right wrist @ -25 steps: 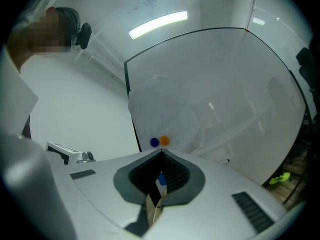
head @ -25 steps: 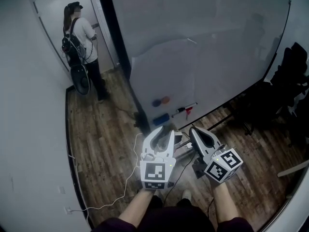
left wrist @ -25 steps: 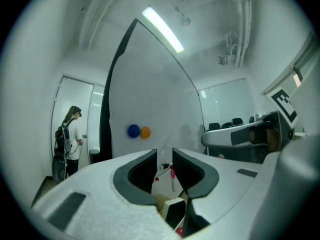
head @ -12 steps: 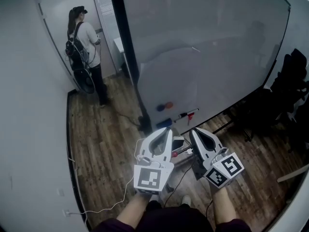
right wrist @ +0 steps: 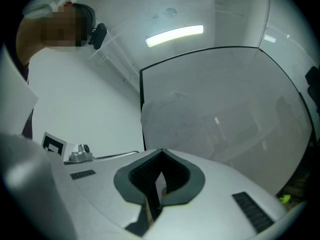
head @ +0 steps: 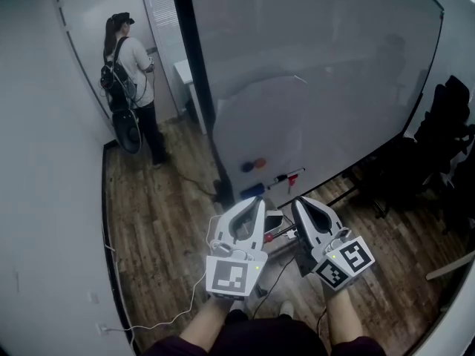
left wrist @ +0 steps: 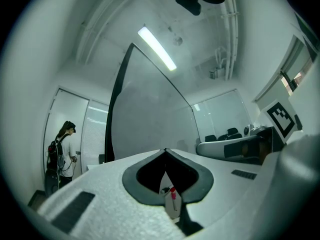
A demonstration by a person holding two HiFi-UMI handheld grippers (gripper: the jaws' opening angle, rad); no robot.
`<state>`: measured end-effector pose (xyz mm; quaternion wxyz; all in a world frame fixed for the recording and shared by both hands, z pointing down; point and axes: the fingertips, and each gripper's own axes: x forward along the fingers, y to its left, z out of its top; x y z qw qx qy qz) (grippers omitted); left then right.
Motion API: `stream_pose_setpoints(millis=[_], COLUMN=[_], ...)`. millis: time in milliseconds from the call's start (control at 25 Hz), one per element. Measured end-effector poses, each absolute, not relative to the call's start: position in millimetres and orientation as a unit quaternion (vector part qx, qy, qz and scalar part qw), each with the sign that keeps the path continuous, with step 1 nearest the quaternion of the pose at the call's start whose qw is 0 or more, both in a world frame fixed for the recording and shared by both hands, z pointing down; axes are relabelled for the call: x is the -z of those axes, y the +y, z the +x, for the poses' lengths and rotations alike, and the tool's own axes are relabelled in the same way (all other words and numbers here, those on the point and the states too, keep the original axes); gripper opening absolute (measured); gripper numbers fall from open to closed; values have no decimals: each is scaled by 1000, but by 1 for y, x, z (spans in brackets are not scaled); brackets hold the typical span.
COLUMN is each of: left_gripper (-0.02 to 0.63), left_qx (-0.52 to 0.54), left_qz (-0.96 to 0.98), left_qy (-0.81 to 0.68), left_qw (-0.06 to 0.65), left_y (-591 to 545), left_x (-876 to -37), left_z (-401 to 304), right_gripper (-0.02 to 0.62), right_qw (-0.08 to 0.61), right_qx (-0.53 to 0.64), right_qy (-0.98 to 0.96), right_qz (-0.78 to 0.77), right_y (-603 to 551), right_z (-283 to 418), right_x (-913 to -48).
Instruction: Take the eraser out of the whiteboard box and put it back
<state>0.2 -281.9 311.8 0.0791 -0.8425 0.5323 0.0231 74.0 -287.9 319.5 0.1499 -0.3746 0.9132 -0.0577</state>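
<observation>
Beside whiteboard edge (head: 197,87) — seemingly open floor (head: 159,206)

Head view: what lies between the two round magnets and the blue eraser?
Only bare whiteboard separates magnets and eraser, seen in the head view.

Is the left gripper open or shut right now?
Shut. The left gripper shows its tips touching in its own view, nothing clamped between them.

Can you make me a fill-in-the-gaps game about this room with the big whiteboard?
The left tongs and the right tongs are both ____.
The marker on the whiteboard has a ____ cap.
The person in the corner carries a ____ on the back.
Missing words: shut, red, backpack.
</observation>
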Motion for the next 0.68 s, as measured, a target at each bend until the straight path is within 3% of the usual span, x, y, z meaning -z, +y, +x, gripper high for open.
stream_pose_setpoints(millis=[680], left_gripper=[5], left_qx=[-23], left_qz=[-843], left_qy=[532], left_qw=[73], left_y=[-279], left_x=[-319], left_z=[0], right_gripper=[3], right_qw=[151], right_qx=[64], right_qy=[912], right_qz=[-377], right_y=[-283], right_z=[77], right_x=[-322])
